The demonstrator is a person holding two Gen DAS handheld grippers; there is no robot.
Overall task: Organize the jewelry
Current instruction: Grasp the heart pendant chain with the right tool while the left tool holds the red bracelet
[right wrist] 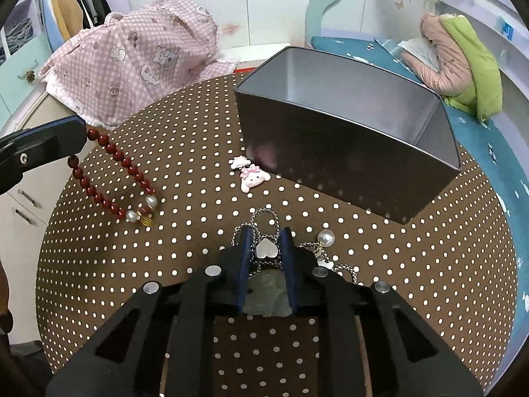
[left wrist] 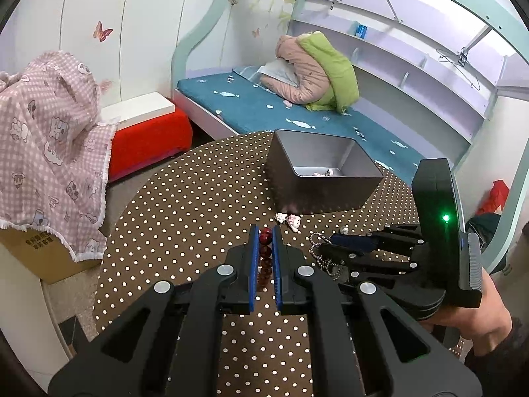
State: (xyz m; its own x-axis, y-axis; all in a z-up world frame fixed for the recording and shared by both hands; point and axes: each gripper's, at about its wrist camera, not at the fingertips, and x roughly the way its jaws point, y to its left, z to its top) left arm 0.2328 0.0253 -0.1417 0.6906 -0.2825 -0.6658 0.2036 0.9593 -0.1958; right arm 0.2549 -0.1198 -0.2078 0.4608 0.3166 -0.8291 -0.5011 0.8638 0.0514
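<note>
My left gripper (left wrist: 264, 231) is shut on a red bead bracelet (left wrist: 265, 233). In the right wrist view this left gripper (right wrist: 77, 132) holds one end while the bracelet (right wrist: 114, 152) trails down onto the dotted table (right wrist: 198, 109). My right gripper (right wrist: 265, 235) points down at the table, shut on a silver chain necklace (right wrist: 264, 215) with a white heart pendant (right wrist: 266, 246) between the pads. The right gripper (left wrist: 334, 241) and the chain (left wrist: 316, 243) also show in the left wrist view. Behind them stands an open grey tin (right wrist: 330, 162) (left wrist: 314, 195), with small pieces inside.
A pink bunny charm (right wrist: 253, 178) and a white charm (right wrist: 239, 162) lie before the tin. A pearl earring (right wrist: 326, 239) lies right of my right fingers. A pink checked cloth (right wrist: 132, 63) covers a box beyond the table's left edge. A teal bed (left wrist: 264, 109) lies behind.
</note>
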